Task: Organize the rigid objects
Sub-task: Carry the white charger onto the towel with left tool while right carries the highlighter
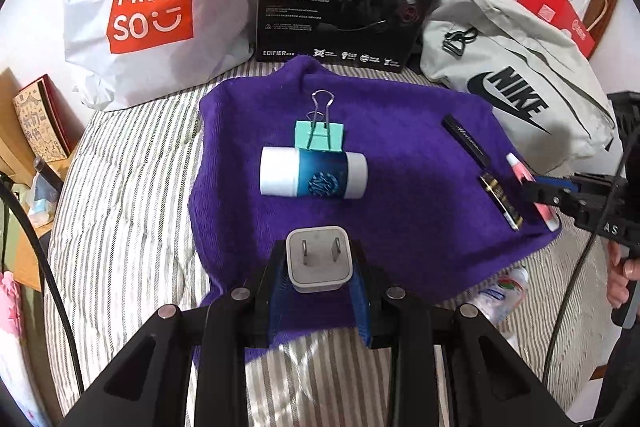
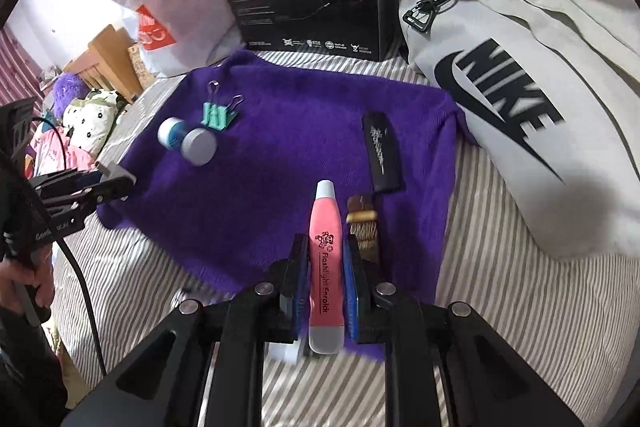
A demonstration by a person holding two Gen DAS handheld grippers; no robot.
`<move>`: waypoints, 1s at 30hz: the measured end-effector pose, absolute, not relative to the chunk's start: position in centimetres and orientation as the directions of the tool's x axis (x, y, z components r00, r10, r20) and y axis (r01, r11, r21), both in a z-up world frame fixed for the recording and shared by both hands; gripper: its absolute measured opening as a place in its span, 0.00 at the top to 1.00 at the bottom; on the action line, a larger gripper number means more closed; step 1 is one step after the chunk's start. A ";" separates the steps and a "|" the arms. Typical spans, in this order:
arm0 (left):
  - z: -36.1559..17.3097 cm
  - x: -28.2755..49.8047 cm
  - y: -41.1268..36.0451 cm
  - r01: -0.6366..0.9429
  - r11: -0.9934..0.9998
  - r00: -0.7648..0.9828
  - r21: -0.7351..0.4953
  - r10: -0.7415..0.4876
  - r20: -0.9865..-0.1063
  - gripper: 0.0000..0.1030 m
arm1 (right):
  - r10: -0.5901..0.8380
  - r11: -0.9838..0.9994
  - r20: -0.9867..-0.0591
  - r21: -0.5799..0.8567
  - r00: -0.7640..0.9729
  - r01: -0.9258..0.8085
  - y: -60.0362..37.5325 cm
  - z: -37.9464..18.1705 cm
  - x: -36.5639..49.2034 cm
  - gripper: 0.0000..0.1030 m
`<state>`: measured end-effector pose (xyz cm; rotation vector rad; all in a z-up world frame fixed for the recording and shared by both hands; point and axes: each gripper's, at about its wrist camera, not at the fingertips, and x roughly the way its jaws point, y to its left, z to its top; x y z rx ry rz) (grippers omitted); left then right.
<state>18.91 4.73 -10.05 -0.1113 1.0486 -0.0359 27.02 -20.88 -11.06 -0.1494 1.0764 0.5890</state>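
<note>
Nearest the left camera, at the near edge of the purple knitted cloth (image 1: 400, 163) spread on the striped bed (image 1: 132, 187), the left tongs (image 1: 319, 269) are clenched on a white cube-shaped plastic wall charger (image 1: 319, 263) with two flat metal prongs facing up. It looks light, stiff and smooth, so gripping its flat sides, as now, should hold best; the prongs are a poor place to grip.

At the cloth's near right corner, the right tongs (image 2: 326, 279) clasp a slim pink plastic flashlight pen with grey ends (image 2: 326, 259) around its lower barrel. It is probably light and rigid, but round and glossy, so it could twist or slip lengthwise.

Just beside it lies a dark stick with a gold band (image 2: 363, 223), then a black flat case with silver script (image 2: 382, 151).

Toward the cloth's middle, a white-and-blue cylindrical tube (image 1: 313, 173) lies on its side and may roll. Touching its far side is a mint-green binder clip with wire handles (image 1: 319, 131), small and stiff.
</note>
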 end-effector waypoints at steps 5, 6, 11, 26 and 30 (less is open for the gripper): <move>-10.9 20.1 5.2 -0.028 0.993 0.480 -0.114 -0.087 -0.873 0.73 | 0.349 0.845 -0.874 0.136 0.339 -0.518 -19.5 -12.1 30.2 0.84; -11.1 20.3 5.3 -0.028 0.993 0.477 -0.114 -0.087 -0.875 0.73 | 0.347 0.844 -0.876 0.135 0.336 -0.518 -19.1 -12.3 30.9 0.84; -11.8 21.1 5.4 -0.039 0.992 0.464 -0.120 -0.088 -0.881 0.73 | 0.329 0.837 -0.885 0.110 0.331 -0.536 -17.1 -13.5 33.1 0.84; -13.3 22.4 5.0 -0.028 0.993 0.435 -0.116 -0.092 -0.896 0.73 | 0.280 0.828 -0.902 0.054 0.329 -0.558 -14.4 -15.5 36.2 0.84; -13.5 22.6 4.9 -0.024 0.994 0.428 -0.108 -0.087 -0.900 0.73 | 0.266 0.825 -0.904 0.035 0.334 -0.564 -14.0 -15.8 36.4 0.84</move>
